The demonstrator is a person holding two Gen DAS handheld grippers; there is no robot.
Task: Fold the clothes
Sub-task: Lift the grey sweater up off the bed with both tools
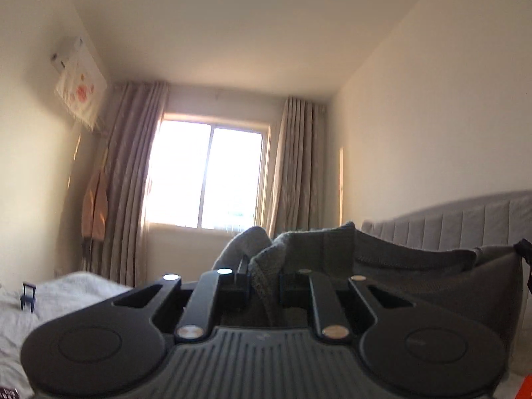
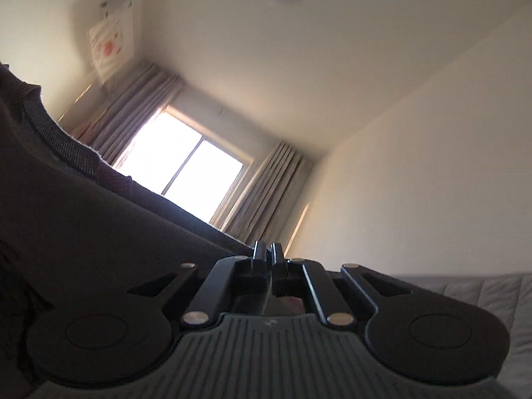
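Dark grey knit sweater (image 1: 332, 252), ribbed-edged, bunched between left hand-held gripper (image 1: 264, 279) jaws

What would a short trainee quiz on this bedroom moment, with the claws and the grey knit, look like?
1. True or false: the left claw is pinching the grey sweater.
2. What lies behind the window on both sides? A) blinds B) curtains C) shelves
3. Fill in: in the right wrist view, the right claw is raised toward the ____, with its fingers closed.

Key: 1 true; 2 B; 3 ceiling.
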